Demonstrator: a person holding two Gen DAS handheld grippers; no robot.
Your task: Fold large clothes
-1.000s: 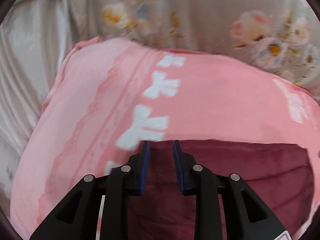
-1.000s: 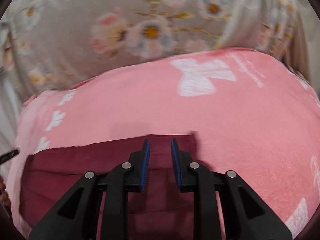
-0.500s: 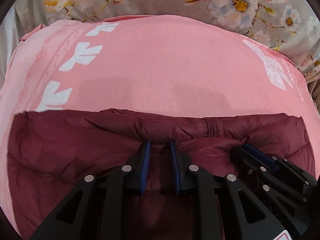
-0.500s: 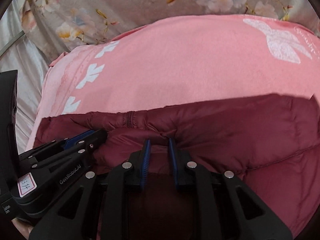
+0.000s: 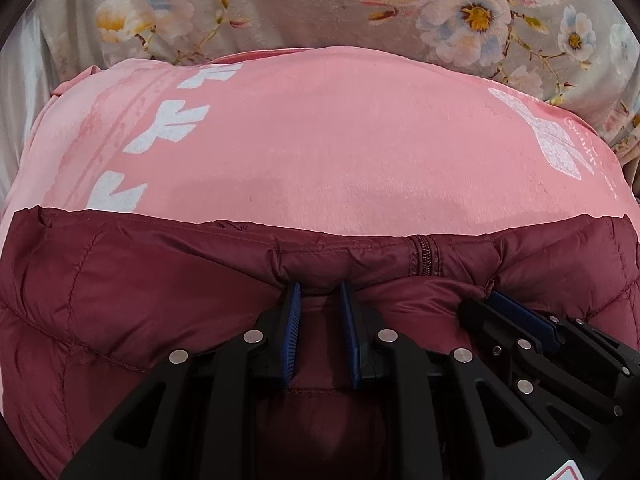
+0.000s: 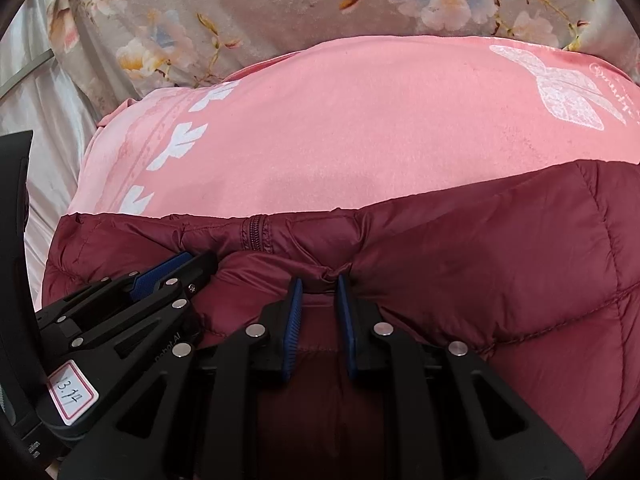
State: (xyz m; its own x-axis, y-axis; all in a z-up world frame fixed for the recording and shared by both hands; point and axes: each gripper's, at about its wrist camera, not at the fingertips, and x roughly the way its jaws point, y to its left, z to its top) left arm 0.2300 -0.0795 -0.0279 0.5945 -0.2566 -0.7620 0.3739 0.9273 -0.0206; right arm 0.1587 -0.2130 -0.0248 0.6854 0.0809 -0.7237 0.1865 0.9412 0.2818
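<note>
The dark red padded jacket (image 5: 140,300) lies on a pink blanket (image 5: 340,152) with white bow prints, which is spread over a flowered bed cover (image 5: 280,4), and both tongs hold a folded part of it close to the zipper (image 5: 424,258). The main risk, as I judge it, is that the smooth, puffy cloth slips out of one grip, because each pair of pads pinches only a small bunch of slippery fabric. If one side slips, the fold would drop unevenly and the edge would not lie straight. A second risk is that the two tools, being just beside each other, knock together when they move. Also the pink blanket could be dragged along if a tip catches it, although now no tip seems to touch it. The left tongs (image 5: 319,292) stand narrow and grip a fold of the jacket between the blue pads (image 5: 294,304). The right tongs (image 6: 318,286) are narrow too, and they pinch a bunched wrinkle of the same jacket on the other side of the zipper.
</note>
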